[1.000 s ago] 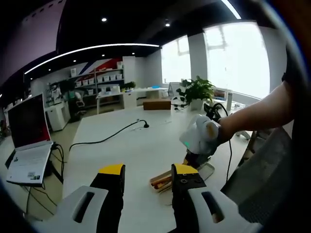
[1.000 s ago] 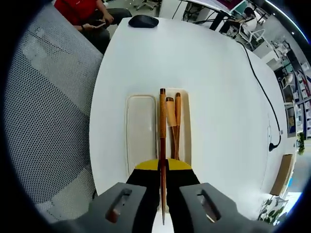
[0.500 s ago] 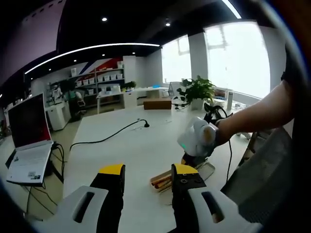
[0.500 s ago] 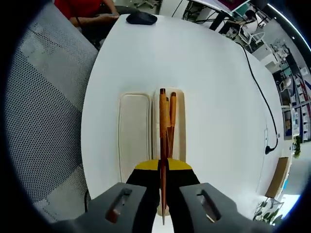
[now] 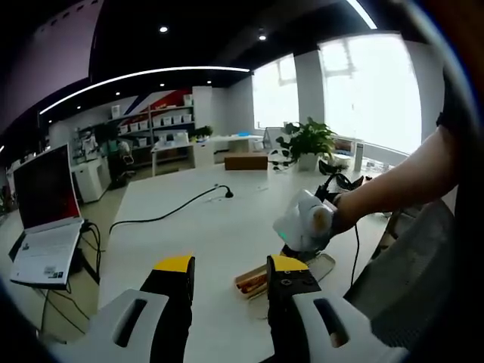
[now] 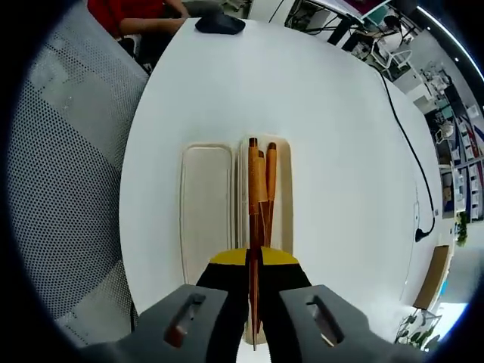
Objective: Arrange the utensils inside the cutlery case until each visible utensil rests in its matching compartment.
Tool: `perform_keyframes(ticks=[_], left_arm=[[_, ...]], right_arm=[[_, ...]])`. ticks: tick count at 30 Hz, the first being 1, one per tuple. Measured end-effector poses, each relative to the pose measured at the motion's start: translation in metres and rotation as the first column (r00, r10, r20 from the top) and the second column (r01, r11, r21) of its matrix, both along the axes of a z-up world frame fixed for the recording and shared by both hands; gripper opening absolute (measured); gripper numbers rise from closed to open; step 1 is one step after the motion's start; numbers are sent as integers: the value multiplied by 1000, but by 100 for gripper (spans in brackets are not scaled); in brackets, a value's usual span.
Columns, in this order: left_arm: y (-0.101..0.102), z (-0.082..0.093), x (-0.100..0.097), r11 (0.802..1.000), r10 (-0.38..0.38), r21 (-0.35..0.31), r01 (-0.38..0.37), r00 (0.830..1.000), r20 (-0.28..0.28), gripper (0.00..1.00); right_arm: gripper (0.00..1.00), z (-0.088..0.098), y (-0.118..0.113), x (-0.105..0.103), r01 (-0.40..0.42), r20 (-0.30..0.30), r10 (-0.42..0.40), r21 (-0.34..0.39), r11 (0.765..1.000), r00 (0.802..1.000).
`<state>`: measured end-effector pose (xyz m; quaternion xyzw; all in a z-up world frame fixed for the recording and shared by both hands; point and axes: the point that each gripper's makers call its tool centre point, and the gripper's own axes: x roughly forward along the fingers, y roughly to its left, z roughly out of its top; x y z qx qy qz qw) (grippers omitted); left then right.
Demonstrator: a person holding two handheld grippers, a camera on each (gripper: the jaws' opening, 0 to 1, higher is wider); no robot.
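White tabletop (image 5: 227,227) spreads across the left gripper view, where the left gripper (image 5: 231,276) hangs above it with its two yellow-tipped jaws parted and nothing between them. Beyond its right jaw the cutlery case (image 5: 321,266) lies near the table's edge with brown wooden handles inside, and the right gripper (image 5: 302,223) comes in over it on a person's forearm. One laptop (image 5: 45,219) sits at the far left, one black cable (image 5: 174,212) runs across the table, and one potted plant (image 5: 306,144) stands at the back. In the right gripper view the right gripper (image 6: 253,261) looks straight down on the case, its jaws pinched tight on one long wooden utensil (image 6: 252,227) held lengthwise over the right-hand compartment. Two trays lie side by side, touching: the left tray (image 6: 204,204) holds nothing, while the right one carries two more wooden-handled pieces (image 6: 266,189) just beside the held one, so three utensils in all. I judge the task well along; the held piece remains to be laid down and let go. A dark computer mouse (image 6: 219,24) rests at the table's far end.
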<state>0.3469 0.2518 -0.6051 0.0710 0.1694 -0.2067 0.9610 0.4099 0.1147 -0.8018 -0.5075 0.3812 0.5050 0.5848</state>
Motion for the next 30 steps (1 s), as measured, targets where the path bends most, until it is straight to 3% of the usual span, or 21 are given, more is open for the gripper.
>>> perform_keyframes(ticks=[30], left_arm=[[2,-3,2,1000,8,-4,-8,1000,-14,39]], right_arm=[[0,-14,5,6,-54,-20,53,-46,997,998]])
